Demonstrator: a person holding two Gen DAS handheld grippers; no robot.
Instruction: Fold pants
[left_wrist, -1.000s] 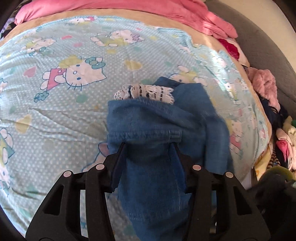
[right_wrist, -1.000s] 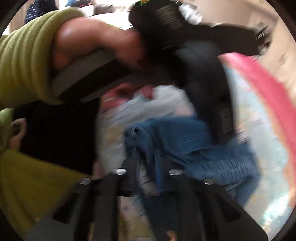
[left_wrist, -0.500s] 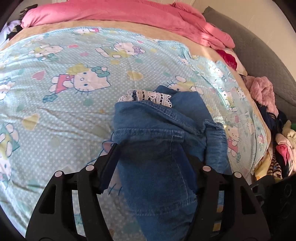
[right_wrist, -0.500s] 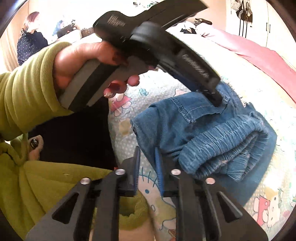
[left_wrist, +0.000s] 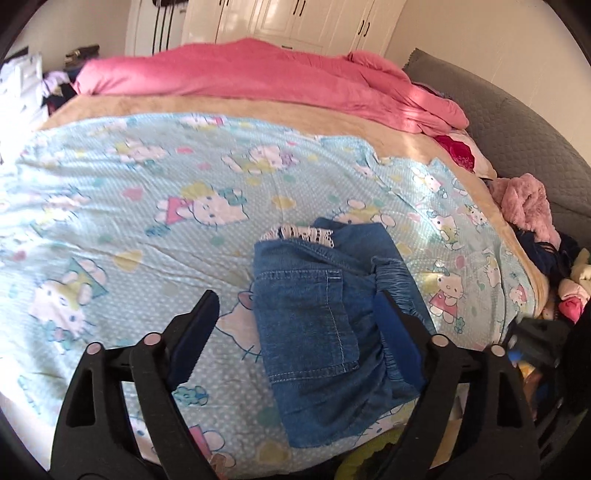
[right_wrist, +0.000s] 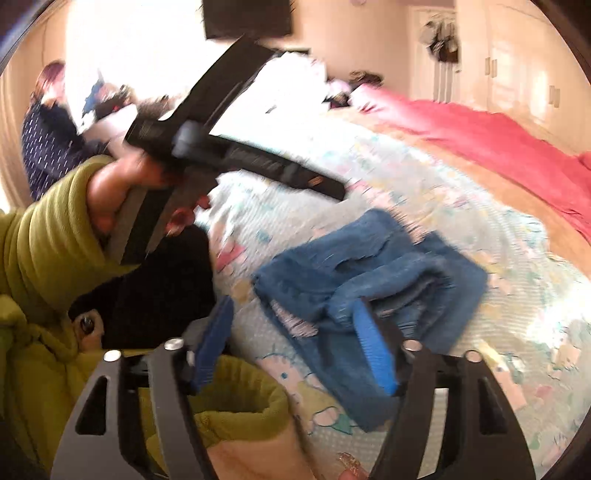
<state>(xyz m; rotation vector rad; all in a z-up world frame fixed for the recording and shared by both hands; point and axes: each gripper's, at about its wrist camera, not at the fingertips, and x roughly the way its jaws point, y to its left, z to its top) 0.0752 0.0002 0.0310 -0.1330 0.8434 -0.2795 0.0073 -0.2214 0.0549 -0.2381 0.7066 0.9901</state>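
Denim, soft and limp but thick at its seams, the pants (left_wrist: 325, 314) lie folded into a compact bundle near the near edge of the bed (left_wrist: 110, 192); the elastic waistband or stitched pocket edge looks the surest hold. Both the left gripper (left_wrist: 295, 328) and right gripper (right_wrist: 295, 343) hang spread wide, holding nothing. Only the left view shows the white lace trim (left_wrist: 299, 233); only the right view shows the person's green sleeve (right_wrist: 48, 236).

The bed (left_wrist: 110, 221) has a light blue cartoon-cat sheet on it. Folded denim pants (left_wrist: 317, 317) sit right on the sheet near the front edge, and a pink blanket (left_wrist: 258, 77) is bunched along the far side.
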